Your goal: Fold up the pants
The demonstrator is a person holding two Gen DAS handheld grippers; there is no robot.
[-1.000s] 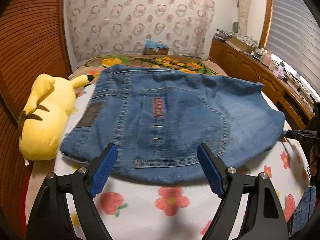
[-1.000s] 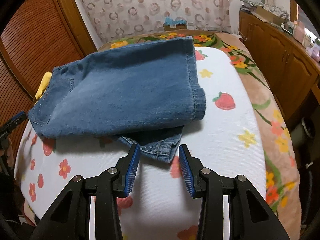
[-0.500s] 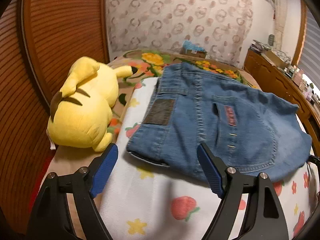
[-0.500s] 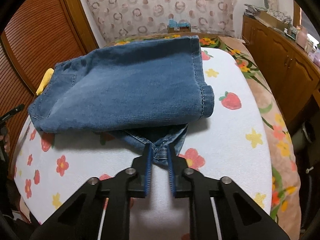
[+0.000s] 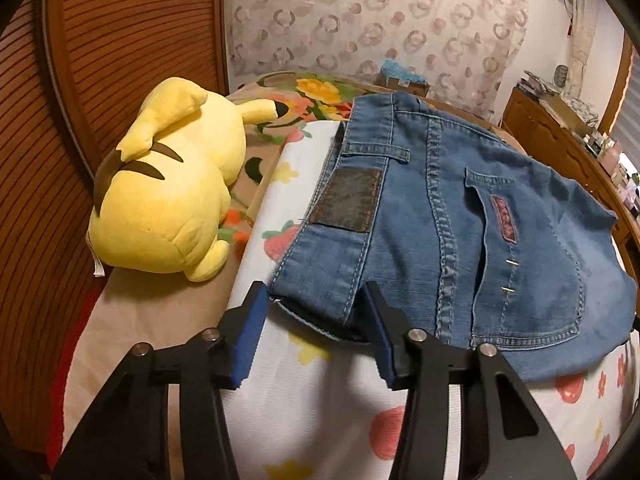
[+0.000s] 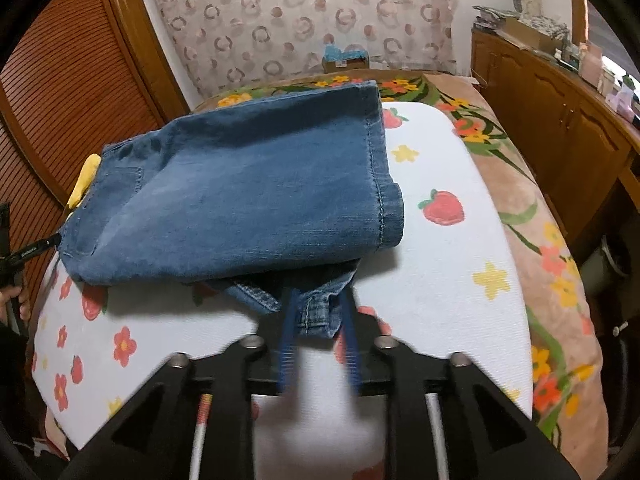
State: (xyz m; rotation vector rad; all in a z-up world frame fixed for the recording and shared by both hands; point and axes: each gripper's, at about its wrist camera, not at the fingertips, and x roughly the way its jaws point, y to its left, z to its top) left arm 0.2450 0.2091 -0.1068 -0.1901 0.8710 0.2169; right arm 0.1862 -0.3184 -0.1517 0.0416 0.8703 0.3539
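Observation:
Folded blue denim pants [image 5: 460,232] lie on a white fruit-print cloth [image 5: 320,412] on the bed. In the left wrist view my left gripper [image 5: 316,300] is open, its blue pads either side of the waistband corner by the dark leather patch [image 5: 348,200]. In the right wrist view the pants [image 6: 248,192] show their folded legs. My right gripper [image 6: 318,306] has its pads a little apart around a lower hem corner [image 6: 316,308] that sticks out from under the fold. The pads are motion-blurred.
A yellow plush toy [image 5: 168,196] lies left of the pants. A wooden slatted door [image 5: 100,60] stands at the left, a wooden dresser [image 6: 560,120] at the right. A small box [image 6: 344,58] sits at the bed's head.
My left gripper moved left and forward to the waistband corner and narrowed. My right gripper closed on the hem corner half a second ago and has since parted a little.

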